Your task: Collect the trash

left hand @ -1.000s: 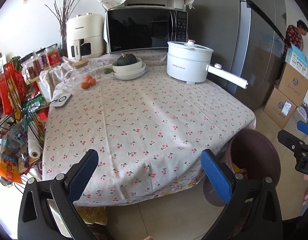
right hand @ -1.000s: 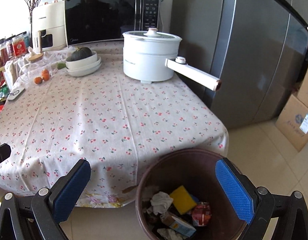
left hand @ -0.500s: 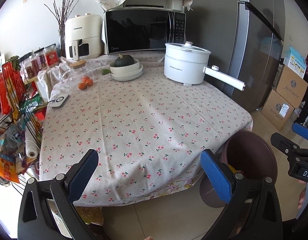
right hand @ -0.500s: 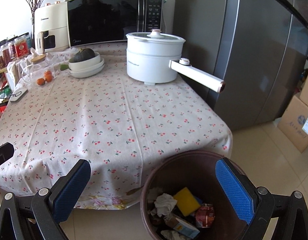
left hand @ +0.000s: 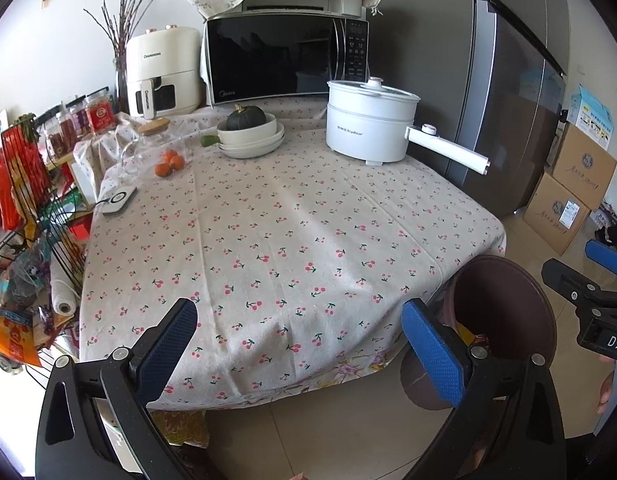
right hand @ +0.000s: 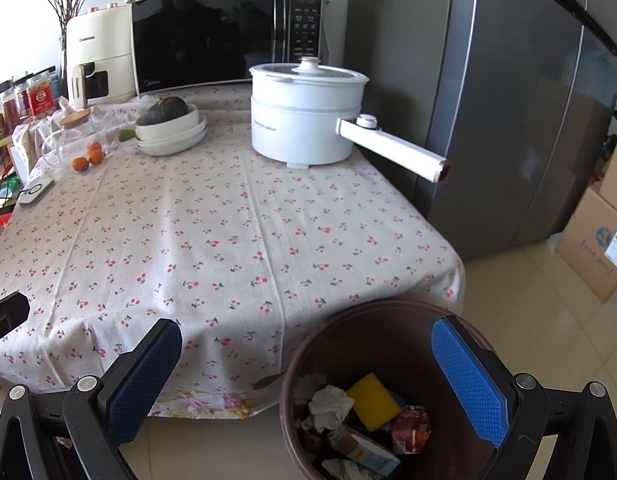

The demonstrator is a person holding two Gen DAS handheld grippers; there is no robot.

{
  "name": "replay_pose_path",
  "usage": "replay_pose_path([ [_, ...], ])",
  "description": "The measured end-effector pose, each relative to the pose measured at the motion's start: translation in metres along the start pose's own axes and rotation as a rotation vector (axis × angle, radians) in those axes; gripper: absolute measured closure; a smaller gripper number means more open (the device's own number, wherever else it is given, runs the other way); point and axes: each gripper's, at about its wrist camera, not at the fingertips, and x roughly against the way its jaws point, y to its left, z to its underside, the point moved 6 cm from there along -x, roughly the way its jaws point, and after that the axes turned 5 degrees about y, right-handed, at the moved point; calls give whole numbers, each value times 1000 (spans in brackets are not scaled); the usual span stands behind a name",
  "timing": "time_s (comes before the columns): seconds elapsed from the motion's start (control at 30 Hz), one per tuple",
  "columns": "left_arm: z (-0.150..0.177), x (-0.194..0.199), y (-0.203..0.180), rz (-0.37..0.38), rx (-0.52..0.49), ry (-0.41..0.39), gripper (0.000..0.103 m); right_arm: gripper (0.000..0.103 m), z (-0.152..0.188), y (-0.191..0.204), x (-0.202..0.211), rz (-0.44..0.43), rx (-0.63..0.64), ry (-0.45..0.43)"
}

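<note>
collection looks nearly done

on the cherry tablecloth (right hand: 236, 240) i see no loose trash. the brown bin (right hand: 392, 320) by the table corner holds the trash (right hand: 364, 412). my left gripper (left hand: 304, 340) and right gripper (right hand: 308, 368) are both spread wide, empty.

bright daylight from left, soft shadows, sharp focus, strong fisheye bending, dark corner vignetting.
</note>
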Motion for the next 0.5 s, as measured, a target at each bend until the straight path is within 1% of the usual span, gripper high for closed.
replay_pose_path([
  [0.5, 2, -1, -1, -2, -5, 4, 0, 0, 0, -3, -1, 2, -1, -1],
])
